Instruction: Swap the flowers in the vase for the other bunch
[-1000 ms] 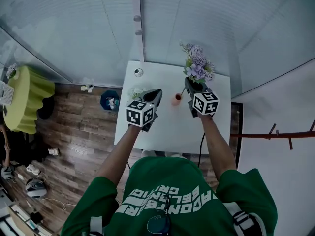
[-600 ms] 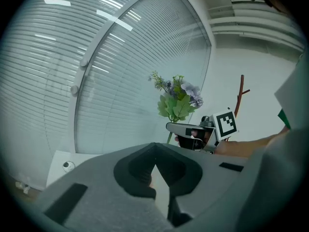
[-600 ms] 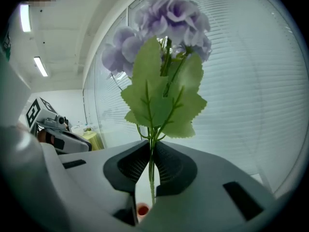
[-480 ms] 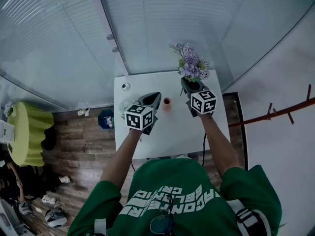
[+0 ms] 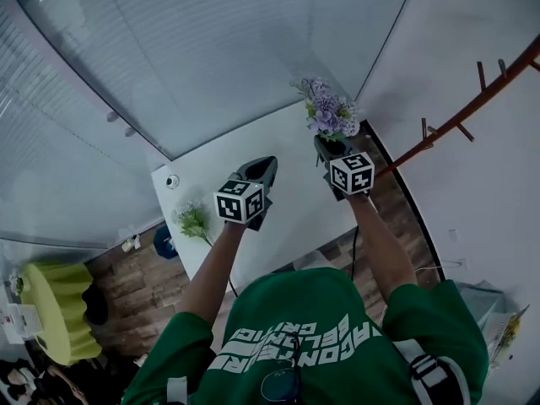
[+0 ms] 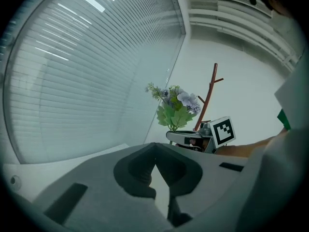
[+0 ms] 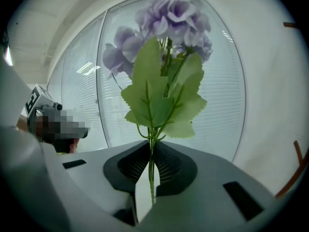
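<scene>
My right gripper [image 5: 325,144] is shut on the thin green stems of a purple flower bunch [image 5: 327,108], which stands upright above the white table [image 5: 295,201]. In the right gripper view the stems [image 7: 151,163] are pinched between the ridged pads, with leaves and blooms [image 7: 166,57] above. My left gripper [image 5: 263,165] hovers beside it, shut with nothing in it; its jaws [image 6: 155,151] meet at the tip. The left gripper view shows the purple bunch [image 6: 175,105] and the right gripper [image 6: 193,138] ahead. A white-green bunch [image 5: 192,220] lies on the table's left part. No vase is in view.
Slatted glass walls [image 5: 211,57] run behind the table. A red-brown coat rack [image 5: 472,99] stands by the white wall on the right. A small round object [image 5: 172,180] sits at the table's far left corner. A yellow-green covered table [image 5: 55,310] stands on the wooden floor below left.
The view has swung round to the right, and both grippers moved with it. The purple bunch stays in the right gripper. The orange vase seen earlier between the grippers is out of sight.
</scene>
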